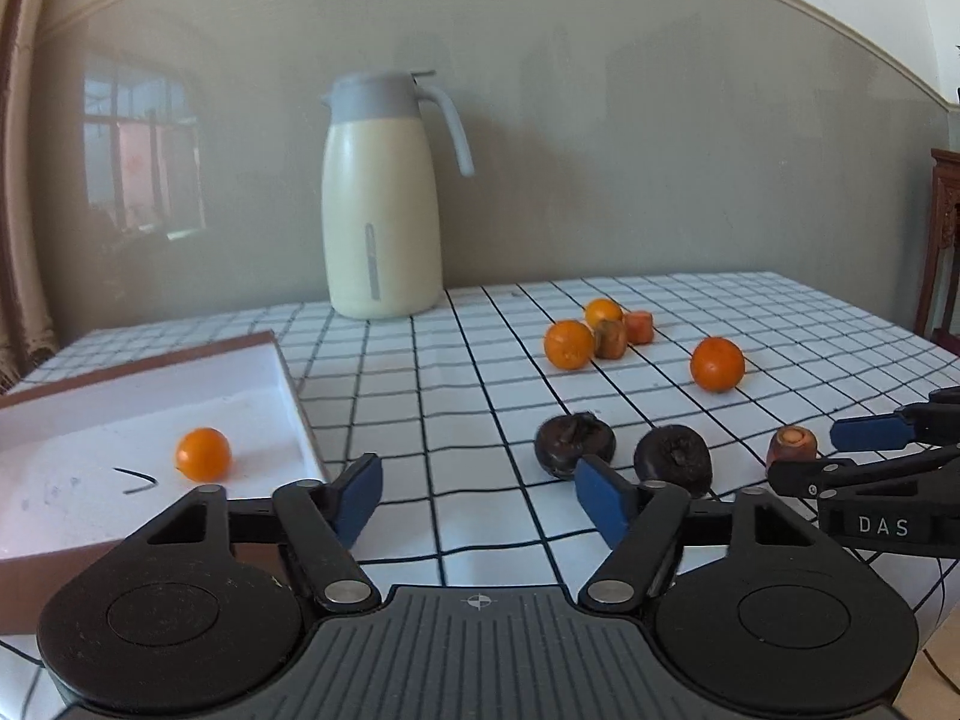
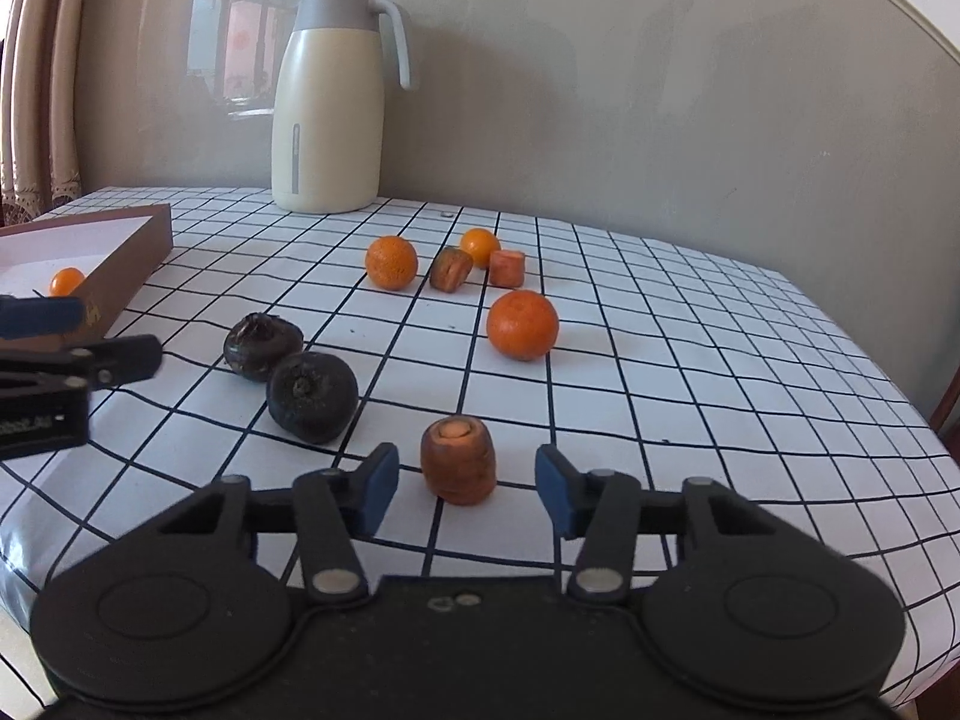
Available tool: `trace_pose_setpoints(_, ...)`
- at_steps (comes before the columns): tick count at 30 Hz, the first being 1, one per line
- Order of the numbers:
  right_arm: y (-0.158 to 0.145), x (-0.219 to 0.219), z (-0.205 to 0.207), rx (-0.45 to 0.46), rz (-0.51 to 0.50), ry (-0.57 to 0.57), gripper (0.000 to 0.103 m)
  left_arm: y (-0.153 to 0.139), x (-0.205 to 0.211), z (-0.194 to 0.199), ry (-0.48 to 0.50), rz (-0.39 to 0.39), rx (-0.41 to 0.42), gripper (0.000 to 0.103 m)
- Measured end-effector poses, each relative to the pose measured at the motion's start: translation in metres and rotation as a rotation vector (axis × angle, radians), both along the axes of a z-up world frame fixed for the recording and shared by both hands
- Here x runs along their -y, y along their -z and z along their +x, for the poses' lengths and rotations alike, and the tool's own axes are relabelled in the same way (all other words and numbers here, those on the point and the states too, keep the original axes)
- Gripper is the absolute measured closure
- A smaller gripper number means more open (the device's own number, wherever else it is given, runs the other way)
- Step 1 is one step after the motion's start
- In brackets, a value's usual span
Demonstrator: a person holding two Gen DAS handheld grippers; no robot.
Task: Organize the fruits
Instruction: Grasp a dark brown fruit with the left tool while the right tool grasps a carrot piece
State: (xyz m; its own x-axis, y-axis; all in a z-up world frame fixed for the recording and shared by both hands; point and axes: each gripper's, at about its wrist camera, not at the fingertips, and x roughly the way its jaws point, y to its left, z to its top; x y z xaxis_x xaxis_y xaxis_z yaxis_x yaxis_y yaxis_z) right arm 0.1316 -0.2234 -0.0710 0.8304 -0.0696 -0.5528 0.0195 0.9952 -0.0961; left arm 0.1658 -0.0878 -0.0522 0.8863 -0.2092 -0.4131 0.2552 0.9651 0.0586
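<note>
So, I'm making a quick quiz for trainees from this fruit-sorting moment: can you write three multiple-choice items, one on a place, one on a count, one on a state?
1. Where does the one small orange already sorted lie?
A. In the white-lined box
B. Beside the jug
C. On a plate

2. How many dark round fruits lie on the checked cloth?
A. One
B. Two
C. Four

3. How do the right tongs stand to the nearest carrot piece?
A. Pads clamped on it
B. Open on either side of it, gaps showing
C. Holding it in the air

Key: 1 A, the small orange sits inside the box. 2 B, one dark fruit and another dark fruit lie side by side. 3 B, the right tongs flank the carrot piece, which stands on the cloth.
</note>
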Motion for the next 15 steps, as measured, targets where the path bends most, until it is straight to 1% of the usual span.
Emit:
trace_pose_setpoints(2,0.001,0.000,0.002,-0.005,0.005,-0.005,0.067,0.005,0.007,0.006,0.013,0.006,-0.010,0.037)
trace_pose_setpoints(4,0.002,0.001,0.005,-0.011,0.011,-0.006,0.071,0.007,0.012,0.010,0.021,0.009,-0.015,0.037)
trace_pose_setpoints(5,0.002,0.002,0.006,-0.015,0.014,-0.005,0.075,0.008,0.015,0.013,0.024,0.011,-0.019,0.037)
trace_pose_setpoints(6,0.003,0.003,0.008,-0.019,0.017,-0.004,0.076,0.009,0.017,0.016,0.025,0.013,-0.026,0.037)
trace_pose_setpoints(8,0.004,0.006,0.010,-0.022,0.026,-0.001,0.077,0.012,0.019,0.023,0.027,0.011,-0.043,0.040)
trace_pose_setpoints(11,0.005,0.012,0.014,-0.018,0.022,0.018,0.082,0.015,0.024,0.033,0.025,-0.001,-0.068,0.041)
trace_pose_setpoints(15,0.006,0.024,0.019,-0.019,0.037,0.047,0.083,0.020,0.031,0.045,0.032,0.003,-0.098,0.044)
